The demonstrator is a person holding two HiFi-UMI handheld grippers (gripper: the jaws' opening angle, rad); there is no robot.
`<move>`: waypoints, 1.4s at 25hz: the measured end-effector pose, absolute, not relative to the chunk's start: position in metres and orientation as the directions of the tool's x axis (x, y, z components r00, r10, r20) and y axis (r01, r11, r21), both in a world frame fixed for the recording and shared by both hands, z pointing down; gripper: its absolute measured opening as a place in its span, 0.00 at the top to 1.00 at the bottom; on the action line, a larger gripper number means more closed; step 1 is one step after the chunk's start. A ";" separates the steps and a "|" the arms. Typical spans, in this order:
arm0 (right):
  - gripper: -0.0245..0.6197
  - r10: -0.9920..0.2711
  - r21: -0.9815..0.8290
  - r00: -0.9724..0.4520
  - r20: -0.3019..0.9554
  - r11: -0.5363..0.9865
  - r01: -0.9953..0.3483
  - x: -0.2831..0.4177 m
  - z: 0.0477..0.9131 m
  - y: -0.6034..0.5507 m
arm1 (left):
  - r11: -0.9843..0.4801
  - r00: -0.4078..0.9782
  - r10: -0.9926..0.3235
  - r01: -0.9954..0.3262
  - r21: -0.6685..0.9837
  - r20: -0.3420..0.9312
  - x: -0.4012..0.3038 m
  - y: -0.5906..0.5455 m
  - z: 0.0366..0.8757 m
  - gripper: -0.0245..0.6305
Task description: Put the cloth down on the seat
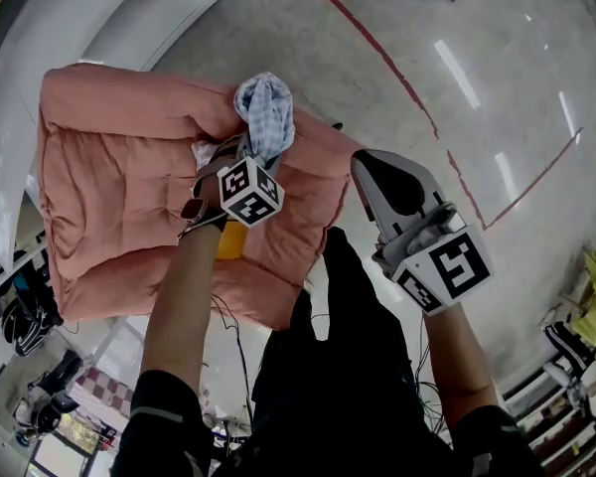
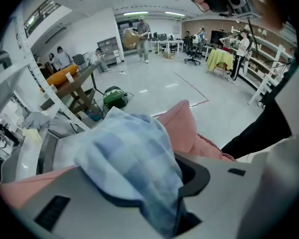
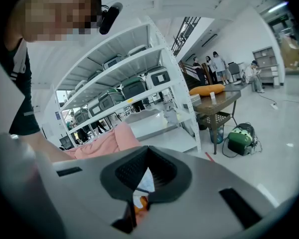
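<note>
Head view: the cloth (image 1: 265, 112), blue check, was bunched at the tip of the left gripper (image 1: 253, 155), over the far right part of the pink seat (image 1: 109, 187). It sat close over the cushion, but this view did not show whether any of it rested there. Its long axis ran near to far, with the free end pointing to the far side, away from the person. The right gripper (image 1: 364, 167) hung just right of the seat's right edge, away from the cloth.

Left gripper view: the cloth (image 2: 132, 158) lay heaped over the left jaw and ran down into the gap between the 2 jaws. The jaws stood somewhat apart. The dark pad of the right jaw showed bare beside the cloth, so the pads did not seem to be pinching it. The free end stood up and away from the camera. The seat (image 2: 185, 126) showed just beyond it.

Right gripper view: the jaws were pressed together at the tips with nothing between them. A bit of the seat (image 3: 102, 143) showed at the left.

By my reading the task was close to its end. The cloth had been brought to the seat and the grip looked loosened. What remained was for the cloth to drop clear of the jaws, settle on the cushion, and for the left gripper to draw off.
</note>
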State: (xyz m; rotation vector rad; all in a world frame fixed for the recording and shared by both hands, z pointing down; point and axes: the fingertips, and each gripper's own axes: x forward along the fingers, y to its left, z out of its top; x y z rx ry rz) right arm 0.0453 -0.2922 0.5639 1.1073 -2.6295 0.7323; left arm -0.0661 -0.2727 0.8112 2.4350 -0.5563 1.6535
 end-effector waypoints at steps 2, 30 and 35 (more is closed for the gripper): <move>0.95 -0.614 -0.369 -0.702 0.361 0.597 -0.712 0.045 0.566 -0.293 | -0.928 0.313 -0.167 -0.370 -0.042 0.935 -0.065 -0.268 0.824 0.68; 0.95 -0.614 -0.358 -0.727 0.307 0.633 -0.686 0.007 0.509 -0.240 | -0.636 0.605 -0.464 -0.736 0.232 0.647 -0.093 -0.225 0.636 0.65; 0.95 -0.614 -0.357 -0.719 0.325 0.624 -0.695 0.001 0.490 -0.211 | -0.521 0.584 -0.574 -0.801 0.294 0.574 -0.111 -0.197 0.576 0.75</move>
